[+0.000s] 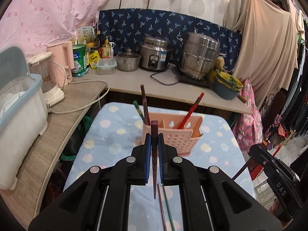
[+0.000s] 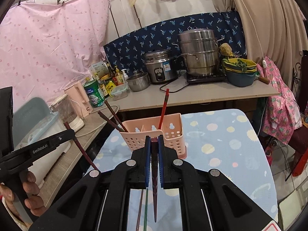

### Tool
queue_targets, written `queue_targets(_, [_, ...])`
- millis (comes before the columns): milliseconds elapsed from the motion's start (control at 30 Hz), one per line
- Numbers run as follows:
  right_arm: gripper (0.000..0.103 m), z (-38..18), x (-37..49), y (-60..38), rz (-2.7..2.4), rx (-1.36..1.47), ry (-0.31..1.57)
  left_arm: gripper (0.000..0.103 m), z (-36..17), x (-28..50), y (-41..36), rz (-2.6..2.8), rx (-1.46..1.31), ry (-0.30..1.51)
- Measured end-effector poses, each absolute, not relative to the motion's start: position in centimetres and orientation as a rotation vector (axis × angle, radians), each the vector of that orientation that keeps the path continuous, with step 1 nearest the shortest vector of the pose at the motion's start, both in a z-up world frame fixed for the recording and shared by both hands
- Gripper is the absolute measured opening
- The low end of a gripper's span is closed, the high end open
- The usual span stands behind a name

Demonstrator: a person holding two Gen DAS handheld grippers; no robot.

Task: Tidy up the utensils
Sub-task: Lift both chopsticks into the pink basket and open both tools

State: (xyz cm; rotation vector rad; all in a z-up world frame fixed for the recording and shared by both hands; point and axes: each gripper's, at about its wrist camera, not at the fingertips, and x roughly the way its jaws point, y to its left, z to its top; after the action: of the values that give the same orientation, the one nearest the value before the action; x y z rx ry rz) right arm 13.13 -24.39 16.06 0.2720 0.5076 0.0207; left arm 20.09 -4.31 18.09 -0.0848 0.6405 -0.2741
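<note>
A pink perforated utensil holder [image 1: 174,134] [image 2: 154,134] stands on a table with a blue spotted cloth [image 1: 107,134] [image 2: 221,140]. It holds a red chopstick [image 1: 190,111] [image 2: 163,108] on the right and dark chopsticks [image 1: 144,105] [image 2: 113,115] on the left. My left gripper [image 1: 154,136] is shut on a dark maroon chopstick [image 1: 154,154], just in front of the holder. My right gripper [image 2: 154,140] is shut on another dark maroon chopstick [image 2: 154,173]. Two loose chopsticks, one brown [image 1: 161,206] [image 2: 139,207], one green [image 1: 168,206] [image 2: 146,207], lie on the cloth below.
A counter behind holds a rice cooker [image 1: 155,54] [image 2: 159,68], a steel steamer pot [image 1: 200,54] [image 2: 198,52], bowls [image 2: 240,71], bottles and a pink kettle [image 1: 61,61]. A dish box [image 1: 17,100] sits on the left side shelf.
</note>
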Motion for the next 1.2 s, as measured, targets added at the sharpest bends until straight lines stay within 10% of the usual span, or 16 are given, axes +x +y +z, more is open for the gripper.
queue_targets(600, [0.007, 26.9, 20.7, -27.1, 0.023, 0.336, 0.222, 0.007, 27.5, 27.4, -6.5, -0.269, -0.138, 0.411])
queue_targets(1200, [0.007, 19.8, 29.2, -27.1, -0.005, 0.322, 0.379, 0.007, 21.6, 32.5, -7.5, -0.243, -0.119, 0.511])
